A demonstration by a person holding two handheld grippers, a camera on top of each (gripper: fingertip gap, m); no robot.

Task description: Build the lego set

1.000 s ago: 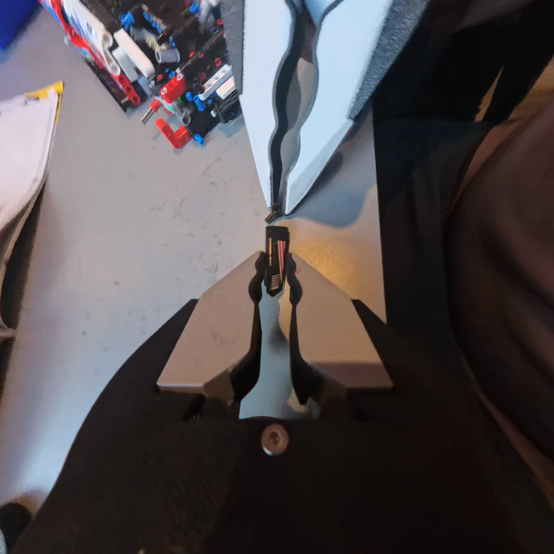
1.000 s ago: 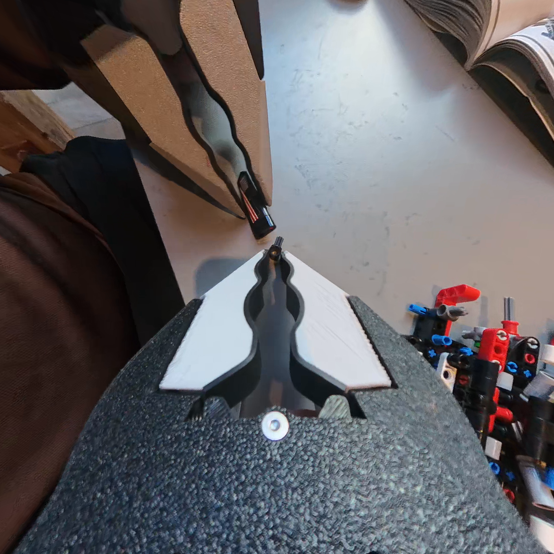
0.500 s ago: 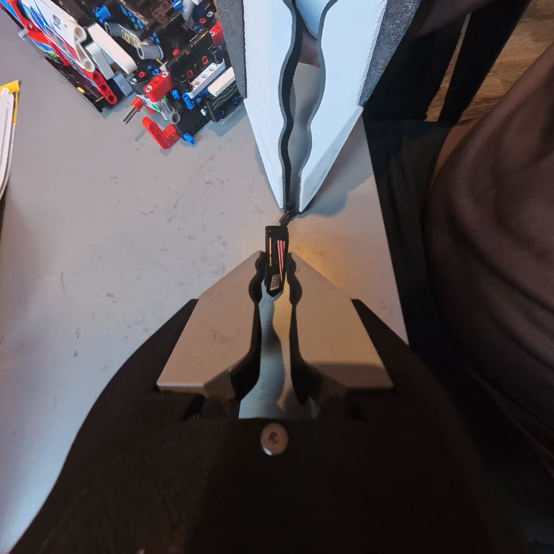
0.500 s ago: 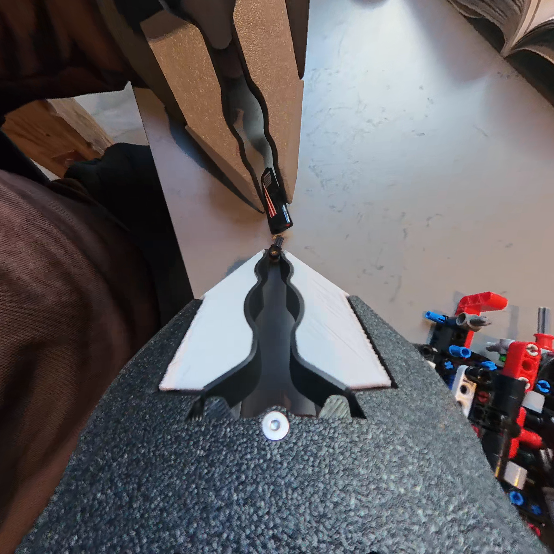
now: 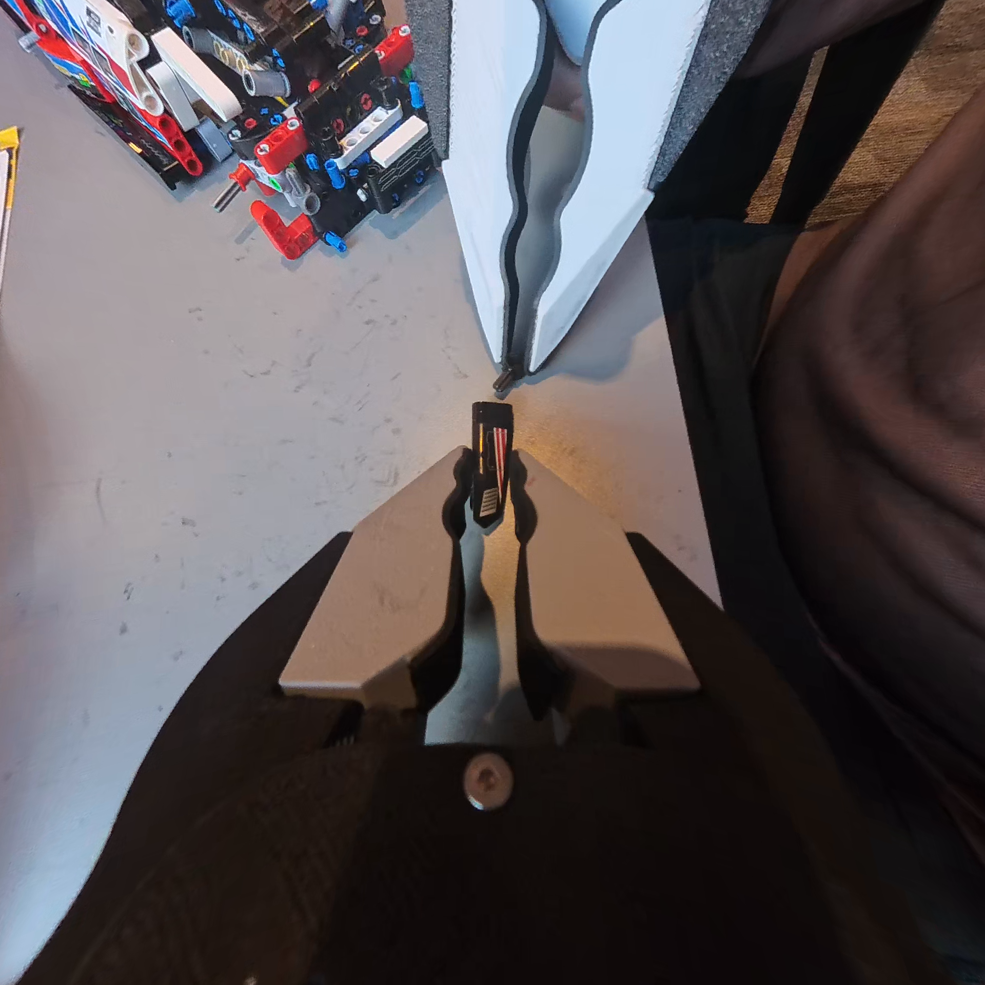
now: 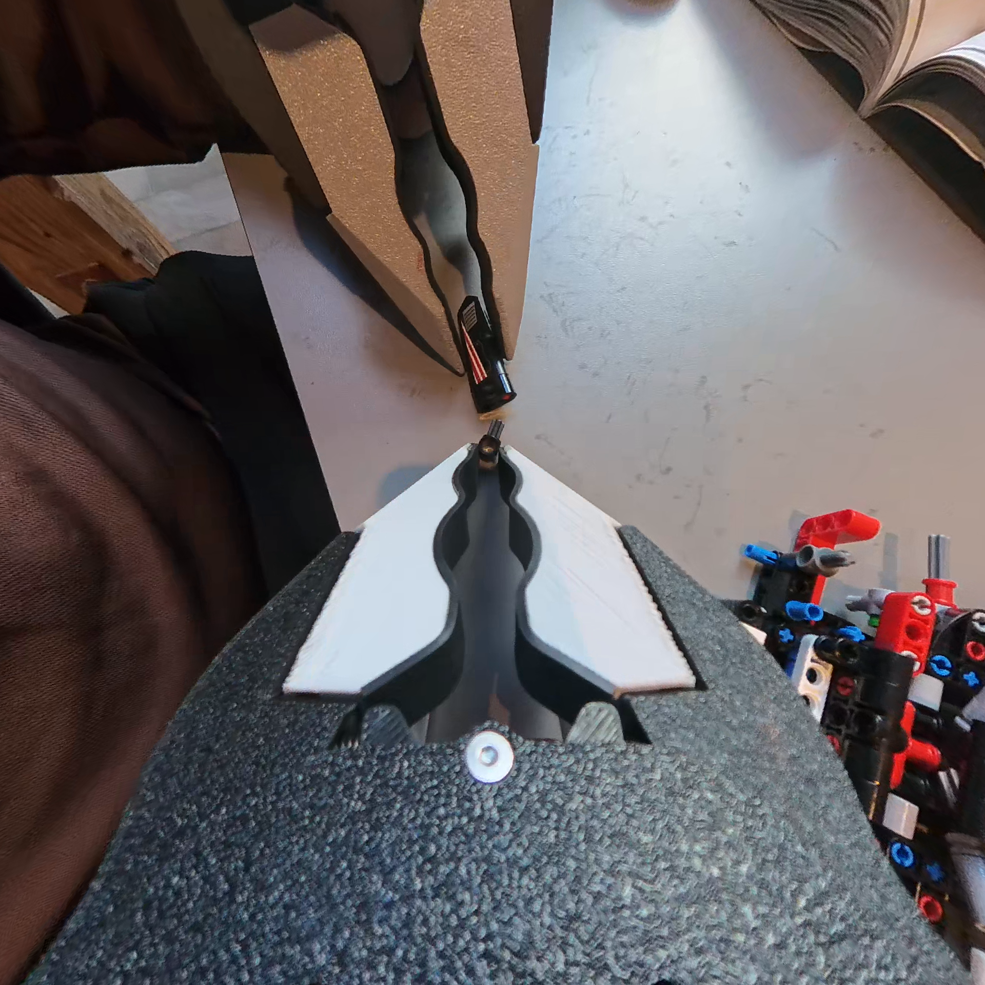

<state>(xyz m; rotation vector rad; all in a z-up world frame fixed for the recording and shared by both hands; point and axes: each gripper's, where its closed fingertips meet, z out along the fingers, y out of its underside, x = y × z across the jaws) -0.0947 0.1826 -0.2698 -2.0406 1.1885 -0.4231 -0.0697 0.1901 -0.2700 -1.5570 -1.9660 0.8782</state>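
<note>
Two tools are seen tip to tip above a grey, scuffed tabletop [image 5: 224,426]. The left tool [image 5: 491,469] is pinched on a small black piece [image 5: 491,458] bearing red and white stripes; the piece is gripped at the fingertips and its far end projects beyond them. The right tool [image 6: 487,450] is pinched on a small black pin [image 6: 489,439], of which only a short stub shows past the fingertips. In the right wrist view the pin is recorded just in front of the open end of the black piece, nearly in line with it; whether they touch cannot be told. In the left wrist view a narrow gap is seen between the two.

A partly built model [image 5: 298,133] of black, red, white and blue parts is noted on the tabletop, well apart from the tool tips, behind the right tool in the left wrist view. An open booklet [image 6: 879,69] is seen at the far edge in the right wrist view. Brown clothing [image 6: 96,533] of a person is visible beside the tabletop.
</note>
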